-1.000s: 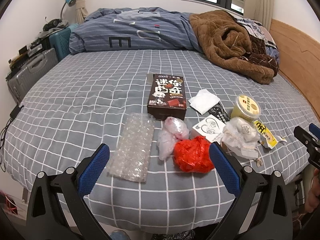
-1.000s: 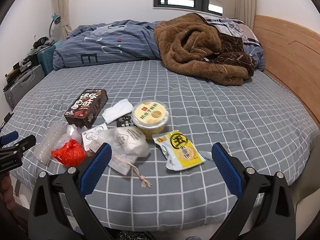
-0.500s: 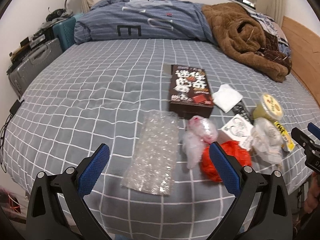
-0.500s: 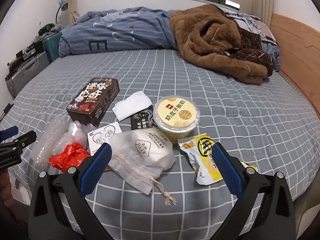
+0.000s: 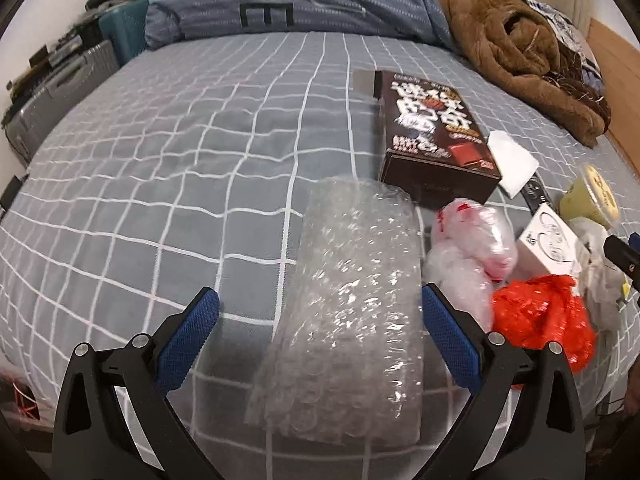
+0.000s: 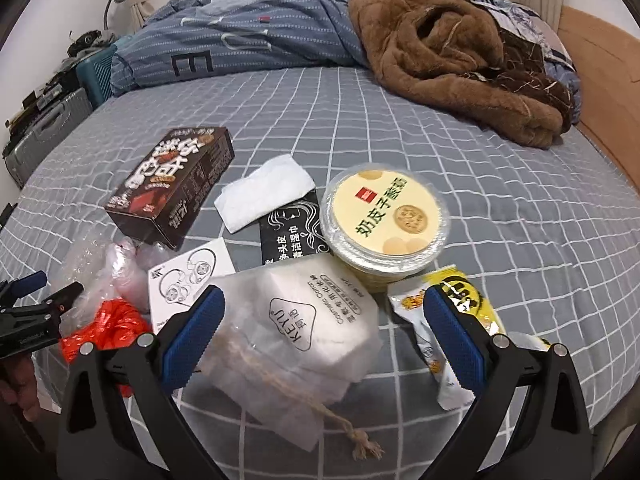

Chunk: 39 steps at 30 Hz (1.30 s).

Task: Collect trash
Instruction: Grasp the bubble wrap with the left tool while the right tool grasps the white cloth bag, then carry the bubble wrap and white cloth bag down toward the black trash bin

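A: Left hand-held gripper point(image 5: 320, 320) spread wide, low over the bubble wrap point(image 5: 352, 304), blue pads point(image 5: 188, 336) either side of the sheet. Gripping nothing.

B: Same on the right. Right hand-held gripper point(image 6: 324, 324) gaping wide, straddling the white pouch point(image 6: 304, 332). Nothing pinched there either.

A: All the trash down on the bed point(image 5: 160, 160), near edge, grey sheet with white checks. Just right of the bubble wrap: clear bag point(image 5: 476, 240), then red bag point(image 5: 540, 320) at the edge.

B: Behind those, brown box point(image 6: 172, 188), lying flat. White tissue point(image 6: 264, 192) just beside it, overlapping a black sachet point(image 6: 288, 240).

A: And the small white box point(image 6: 188, 280)?

B: Tucked between the clear bag and the pouch, touching both by the look of it.

A: Further right?

B: Yellow cup point(image 6: 384, 220), lid on, upright, just behind the pouch. Yellow wrapper point(image 6: 444, 320) in front of it, partly under the right pad.

A: Far end of the bed?

B: Blue duvet point(image 6: 248, 40) bunched up, brown blanket point(image 6: 452, 56) heaped beside it. Well apart from the trash.
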{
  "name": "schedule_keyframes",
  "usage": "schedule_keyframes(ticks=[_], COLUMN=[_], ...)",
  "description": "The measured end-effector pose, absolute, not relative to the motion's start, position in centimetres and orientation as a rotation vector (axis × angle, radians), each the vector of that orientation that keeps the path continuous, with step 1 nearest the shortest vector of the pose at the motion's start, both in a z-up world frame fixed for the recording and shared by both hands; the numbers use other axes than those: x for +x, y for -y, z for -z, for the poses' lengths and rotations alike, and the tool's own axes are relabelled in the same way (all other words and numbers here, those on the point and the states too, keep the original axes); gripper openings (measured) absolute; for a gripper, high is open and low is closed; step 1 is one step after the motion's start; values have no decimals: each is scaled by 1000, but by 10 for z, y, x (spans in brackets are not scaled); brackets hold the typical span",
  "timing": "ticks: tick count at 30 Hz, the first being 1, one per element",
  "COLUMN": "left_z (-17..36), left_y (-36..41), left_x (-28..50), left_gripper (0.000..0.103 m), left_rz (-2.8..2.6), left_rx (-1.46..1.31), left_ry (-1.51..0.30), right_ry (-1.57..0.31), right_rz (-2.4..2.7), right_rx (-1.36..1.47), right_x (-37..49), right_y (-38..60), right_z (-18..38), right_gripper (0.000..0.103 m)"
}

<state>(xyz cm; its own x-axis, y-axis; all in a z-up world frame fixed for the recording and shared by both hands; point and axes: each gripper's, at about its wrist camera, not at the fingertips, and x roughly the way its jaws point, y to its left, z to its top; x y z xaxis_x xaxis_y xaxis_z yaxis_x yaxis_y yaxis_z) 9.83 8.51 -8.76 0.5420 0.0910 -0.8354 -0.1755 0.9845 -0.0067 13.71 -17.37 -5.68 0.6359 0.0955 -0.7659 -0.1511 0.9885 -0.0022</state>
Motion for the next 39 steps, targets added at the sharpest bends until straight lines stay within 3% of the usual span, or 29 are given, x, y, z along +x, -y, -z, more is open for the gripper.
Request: schedule_keyframes(ticks=[4, 6, 7, 10, 14, 17, 23, 39], left_z=[99, 102, 104, 107, 105, 102, 92, 59], left_y=[-83, -82, -80, -73, -70, -73, -79, -75], left_x=[103, 104, 104, 103, 101, 98, 95, 77], left_gripper=[98, 90, 82, 67, 42, 31, 26, 26], left_rz=[-135, -122, -114, -135, -156, -171, -174, -156], left_rx=[-107, -111, -105, -50, -25, -29, -68, -128], left_ry=[-1012, -1027, -1033, -1040, -1031, -1020, -1005, -976], right_ry=[-898, -903, -911, -925, -947, -966, -963, -897], right_rz=[-151, -167, -172, -198, -203, -224, -222, -215], right_rx=[-56, -44, -44, -20, 6, 36, 16, 16], right_x=[143, 145, 146, 146, 148, 149, 146, 125], right_y=[170, 171, 171, 172, 177, 181, 178, 184], right_z=[68, 72, 74, 76, 77, 79, 74, 34], right_gripper=[89, 86, 79, 72, 47, 39, 34, 34])
